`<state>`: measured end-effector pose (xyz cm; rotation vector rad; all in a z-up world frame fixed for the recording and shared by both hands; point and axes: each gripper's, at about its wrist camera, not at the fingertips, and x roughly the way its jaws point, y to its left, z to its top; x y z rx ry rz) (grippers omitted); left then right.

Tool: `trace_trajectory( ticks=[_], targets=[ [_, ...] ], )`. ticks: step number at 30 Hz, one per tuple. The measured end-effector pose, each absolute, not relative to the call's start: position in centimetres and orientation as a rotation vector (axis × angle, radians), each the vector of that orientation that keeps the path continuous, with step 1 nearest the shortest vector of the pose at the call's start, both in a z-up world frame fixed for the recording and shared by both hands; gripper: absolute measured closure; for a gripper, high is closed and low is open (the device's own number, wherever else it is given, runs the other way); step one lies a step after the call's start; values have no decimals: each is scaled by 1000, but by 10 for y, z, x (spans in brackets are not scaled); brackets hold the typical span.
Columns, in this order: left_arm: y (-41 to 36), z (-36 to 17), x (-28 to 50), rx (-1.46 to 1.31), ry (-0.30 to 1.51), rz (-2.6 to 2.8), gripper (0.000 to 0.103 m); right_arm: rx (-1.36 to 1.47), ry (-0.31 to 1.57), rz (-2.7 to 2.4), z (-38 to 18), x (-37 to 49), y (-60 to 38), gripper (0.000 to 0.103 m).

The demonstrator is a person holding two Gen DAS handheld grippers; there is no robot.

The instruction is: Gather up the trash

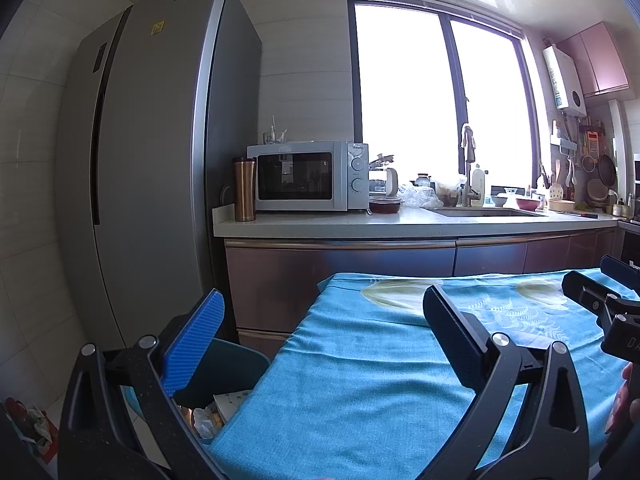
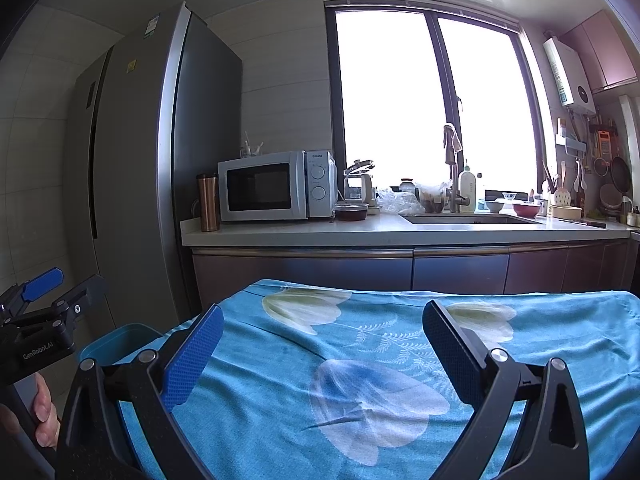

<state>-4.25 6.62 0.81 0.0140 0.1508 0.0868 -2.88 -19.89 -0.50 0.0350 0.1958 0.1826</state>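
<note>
I see both grippers, left gripper (image 1: 324, 312) and right gripper (image 2: 324, 328), with fingers spread wide and empty above the cloth-covered bench (image 2: 280, 360); the bin (image 1: 236, 364) stands beside it.

A: How does the left gripper (image 1: 324, 340) stand?
B: Fingers (image 1: 196, 344) spread wide, nothing between them, pointing forward and level. The right wrist view shows it from the side, low at the left, with a hand (image 2: 42, 412) wrapped round its handle.
A: And the right gripper (image 2: 324, 344)?
B: Just as wide apart, and empty. It sits just beside the left gripper, on that one's right, its fingertips (image 1: 618, 268) level with it. A fingertip of the right hand (image 1: 628, 396) shows behind it.
</note>
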Motion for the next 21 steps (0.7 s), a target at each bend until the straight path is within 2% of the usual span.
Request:
trace_trajectory(
  ticks=[21],
  targets=[
    [65,9,-39,20,152,88,5,39,195,184,-4,-29,-199,7]
  ],
)
